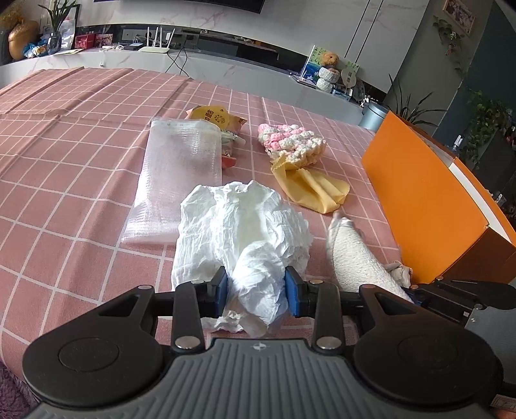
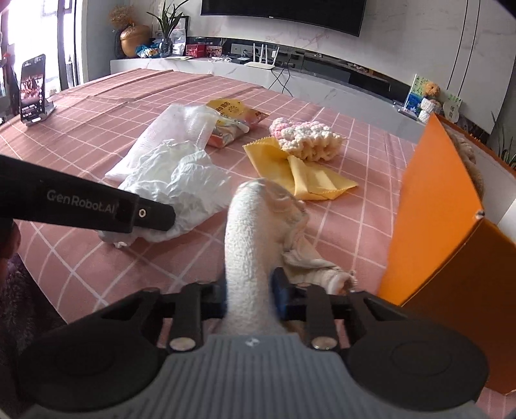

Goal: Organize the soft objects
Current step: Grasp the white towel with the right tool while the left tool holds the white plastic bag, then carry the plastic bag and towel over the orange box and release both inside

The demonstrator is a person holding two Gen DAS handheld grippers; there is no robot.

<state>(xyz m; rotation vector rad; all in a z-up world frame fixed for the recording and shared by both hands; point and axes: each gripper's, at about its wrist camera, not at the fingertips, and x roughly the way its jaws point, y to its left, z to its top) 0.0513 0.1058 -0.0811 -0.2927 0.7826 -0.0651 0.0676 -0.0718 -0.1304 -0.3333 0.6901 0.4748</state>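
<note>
The left gripper (image 1: 256, 291) has its blue pads pressed against both sides of a crumpled white tissue (image 1: 245, 225), which bulges between them and spreads forward onto the tablecloth (image 1: 64, 161). The right gripper (image 2: 248, 295) is closed around a white fuzzy sock (image 2: 251, 225) that stands up from between its fingers, its toe end bent over and a looser cream part trailing to the right onto the cloth. Both work over a table covered by that pink cloth with a white grid, creased in folds toward the far edge. Behind it runs a low white marble-look cabinet (image 2: 200, 66) with a router (image 2: 261, 64), a gold vase (image 2: 133, 40) and a plant, under a wall-mounted television (image 2: 283, 14). The tissue looks thin and heavily wrinkled; the sock has a nubbly, towel-like surface. Just beyond the tissue lies a translucent bubble-wrap pouch (image 1: 180, 174), its far end overlapping a yellow snack packet (image 1: 219, 121). To the right of these sits a pink-and-white crocheted piece (image 1: 292, 141), resting on one corner of a folded yellow cloth (image 1: 314, 187). An orange box (image 1: 425, 199) stands open at the right edge of the table, close beside the sock. In the right wrist view the left gripper's black arm crosses in front of the tissue, and a phone on a stand (image 2: 32, 88) is at the far left.
</note>
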